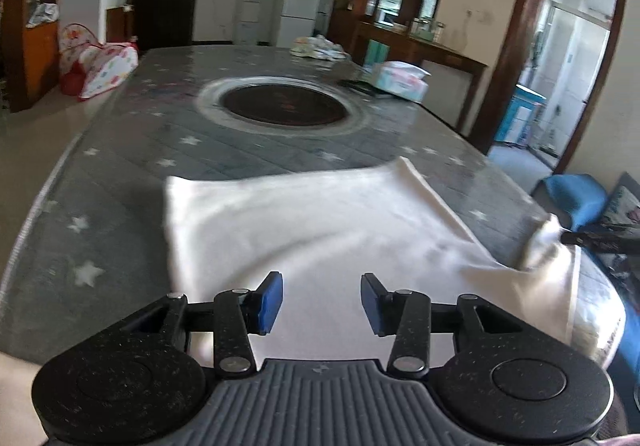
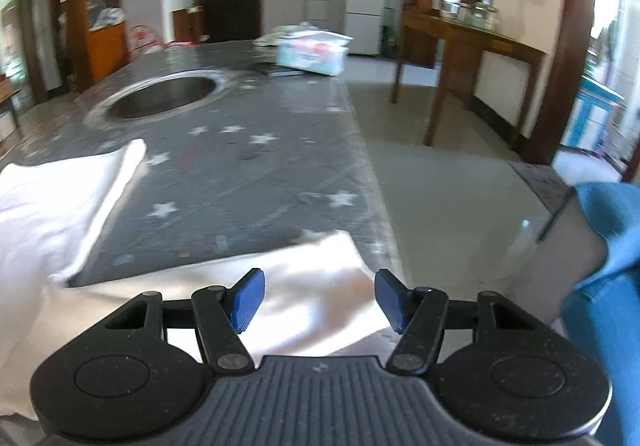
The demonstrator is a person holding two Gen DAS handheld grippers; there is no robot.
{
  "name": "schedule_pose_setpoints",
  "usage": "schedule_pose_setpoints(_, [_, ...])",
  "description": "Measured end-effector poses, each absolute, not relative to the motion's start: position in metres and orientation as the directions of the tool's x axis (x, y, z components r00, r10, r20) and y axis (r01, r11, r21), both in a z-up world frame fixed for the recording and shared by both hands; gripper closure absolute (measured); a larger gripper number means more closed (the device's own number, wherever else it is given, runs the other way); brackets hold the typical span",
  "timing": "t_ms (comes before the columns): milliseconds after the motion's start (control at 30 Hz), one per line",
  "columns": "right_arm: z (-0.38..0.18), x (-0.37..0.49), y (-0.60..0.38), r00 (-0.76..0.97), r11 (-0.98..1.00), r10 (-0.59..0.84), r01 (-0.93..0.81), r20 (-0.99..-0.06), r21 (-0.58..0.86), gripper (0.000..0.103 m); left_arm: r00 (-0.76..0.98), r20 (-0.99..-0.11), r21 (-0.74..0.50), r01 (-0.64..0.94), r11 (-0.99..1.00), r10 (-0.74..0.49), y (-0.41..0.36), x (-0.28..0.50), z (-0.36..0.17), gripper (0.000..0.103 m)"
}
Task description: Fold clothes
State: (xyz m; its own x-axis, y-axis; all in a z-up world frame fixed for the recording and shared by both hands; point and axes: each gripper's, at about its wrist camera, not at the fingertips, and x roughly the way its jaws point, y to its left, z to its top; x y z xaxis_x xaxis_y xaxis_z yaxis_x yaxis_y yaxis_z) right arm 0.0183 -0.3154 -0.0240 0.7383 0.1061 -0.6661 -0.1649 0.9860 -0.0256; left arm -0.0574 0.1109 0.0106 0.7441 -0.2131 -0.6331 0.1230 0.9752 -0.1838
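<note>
White garment (image 1: 304,230) lies on the star-print table (image 1: 120,173), on the near side of the round recessed pit (image 1: 280,105) and towards the near edge. Landmark for all positions: the pit.

Left of pit, near side: garment's far-left corner lies flat on the table. Edges are soft with motion blur.

Directly near side of pit: left gripper (image 1: 322,298) hovers above the cloth, blue pads spread apart, nothing between them. Whether the pads touch the fabric cannot be told.

Right of pit, near side: a folded-over ridge runs diagonally across the garment; past it a bunched part, probably a sleeve (image 2: 304,278), reaches the table's right edge. Right gripper (image 2: 320,300) hangs over this part, jaws wide apart, empty.

Far right of pit: tissue pack (image 1: 400,79) and a small pile of cloth at the far end, well apart from the garment.

Judgement: early stage, between grasps; garment partly spread, not yet squared. Next move calls for both grippers to descend, pinch a single layer at sleeve and hem edge, then carry it inward across the body without dragging the bulk off the edge.
</note>
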Motion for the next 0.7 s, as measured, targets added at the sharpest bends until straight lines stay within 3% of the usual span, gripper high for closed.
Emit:
schedule_pose_setpoints(133, [-0.03, 0.019, -0.334, 0.731, 0.994, 0.073, -0.109, -0.678, -0.01, 0.043, 0.733, -0.627, -0.196, 0.181, 0.964, -0.265, 0.09, -0.065, 0.014, 0.056])
schedule_pose_setpoints(333, [-0.036, 0.015, -0.341, 0.722, 0.993, 0.108, -0.113, -0.683, 0.037, 0.063, 0.704, -0.63, -0.202, 0.258, 0.945, -0.327, 0.06, -0.071, 0.013, 0.054])
schedule_pose_setpoints(400, [-0.036, 0.015, -0.342, 0.722, 0.992, 0.122, -0.115, -0.682, 0.055, 0.076, 0.693, -0.634, -0.202, 0.281, 0.938, -0.344, 0.05, -0.071, 0.011, 0.054])
schedule_pose_setpoints(500, [-0.035, 0.016, -0.344, 0.724, 0.993, 0.117, -0.104, -0.68, 0.059, 0.086, 0.675, -0.639, -0.203, 0.316, 0.927, -0.37, 0.036, -0.072, 0.009, 0.054])
schedule_pose_setpoints(633, [-0.036, 0.015, -0.345, 0.725, 0.991, 0.129, -0.109, -0.677, 0.072, 0.087, 0.65, -0.645, -0.201, 0.362, 0.91, -0.401, 0.02, -0.075, 0.005, 0.054])
schedule_pose_setpoints(700, [-0.035, 0.014, -0.345, 0.73, 0.99, 0.138, -0.113, -0.67, 0.082, 0.095, 0.64, -0.65, -0.196, 0.381, 0.904, -0.41, 0.012, -0.076, 0.002, 0.054])
